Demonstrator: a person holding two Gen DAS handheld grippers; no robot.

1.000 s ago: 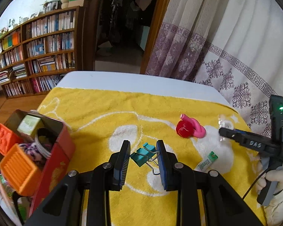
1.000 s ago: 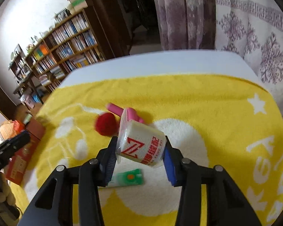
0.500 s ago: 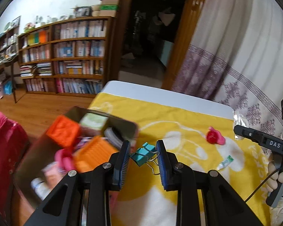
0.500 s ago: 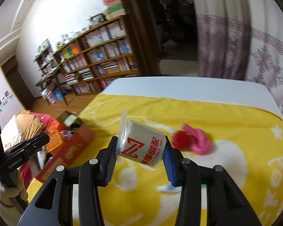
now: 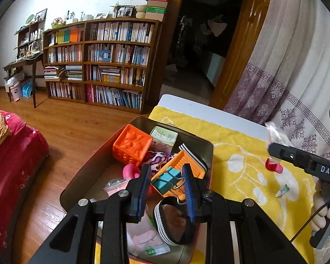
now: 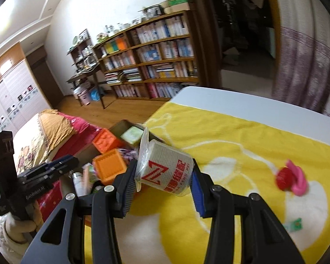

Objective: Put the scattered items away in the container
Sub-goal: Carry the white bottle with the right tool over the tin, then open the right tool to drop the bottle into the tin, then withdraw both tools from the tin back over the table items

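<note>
My left gripper (image 5: 166,190) is shut on a teal binder clip (image 5: 166,179) and hangs over the open red box (image 5: 205,147), which holds orange blocks (image 5: 132,146), a striped band and other small items. Over the yellow towel, my right gripper (image 6: 164,181) is shut on a wrapped white roll with red print (image 6: 165,171), just right of the box (image 6: 115,128). Behind on the towel lie a red-and-pink toy (image 6: 291,178) (image 5: 272,165) and a small green tube (image 6: 293,225) (image 5: 282,190).
The yellow towel (image 6: 231,136) covers a white table (image 6: 242,102); the box stands at its left edge, over a wooden floor (image 5: 66,129). A red-covered bed (image 5: 13,154) is at the left, bookshelves (image 5: 103,63) behind, a curtain (image 5: 297,66) to the right.
Both grippers swung left, away from the toy and tube, each keeping its load. The left one now hangs over the box; the right one has come up beside it.
</note>
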